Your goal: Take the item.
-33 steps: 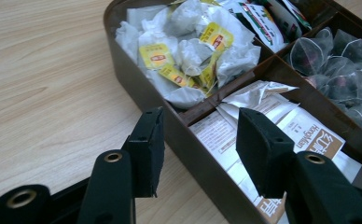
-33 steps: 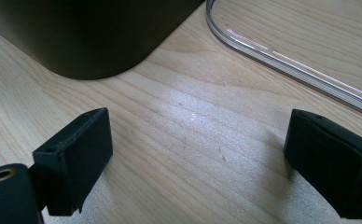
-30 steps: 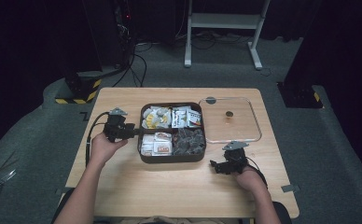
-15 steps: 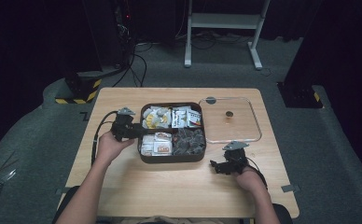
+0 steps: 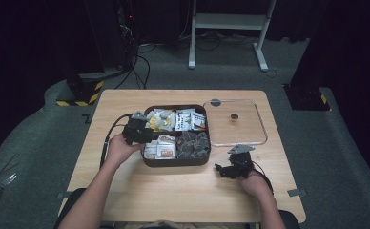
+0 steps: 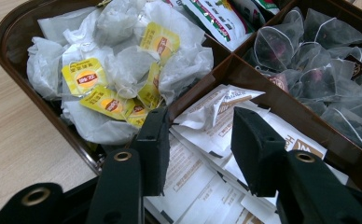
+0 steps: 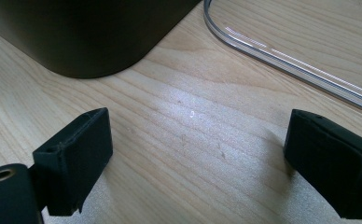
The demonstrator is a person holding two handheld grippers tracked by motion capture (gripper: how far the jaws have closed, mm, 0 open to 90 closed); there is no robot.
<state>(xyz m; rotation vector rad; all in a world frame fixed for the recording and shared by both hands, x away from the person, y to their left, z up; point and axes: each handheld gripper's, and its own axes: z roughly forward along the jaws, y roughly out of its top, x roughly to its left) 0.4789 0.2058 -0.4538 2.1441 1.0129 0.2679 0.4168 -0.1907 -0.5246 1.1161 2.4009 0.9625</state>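
A brown four-part box (image 5: 175, 162) sits mid-table. It holds yellow-tagged tea bags (image 6: 118, 70), white paper sachets (image 6: 207, 140), printed packets (image 5: 190, 120) and dark mesh pyramid bags (image 6: 319, 51). My left gripper (image 5: 149, 136) reaches over the box's left rim. In the left gripper view its jaws (image 6: 200, 140) hang just above the white sachets, partly apart. They have just been closing, and a sachet's corner lies between them without either pad pressing on it. My right gripper (image 5: 220, 169) rests low over the table by the box's front right corner, its jaws (image 7: 198, 154) wide open around bare wood.
A clear lid (image 5: 250, 136) with a small round knob (image 5: 234, 116) lies flat on the table right of the box. Its rim (image 7: 286, 60) runs close past the right gripper. A cable (image 5: 107, 140) trails from the left gripper. The table's front half is bare wood (image 5: 173, 191).
My left hand has moved right, carrying its gripper from beside the box to over the box's left rim. The right hand and gripper have stayed where they were.
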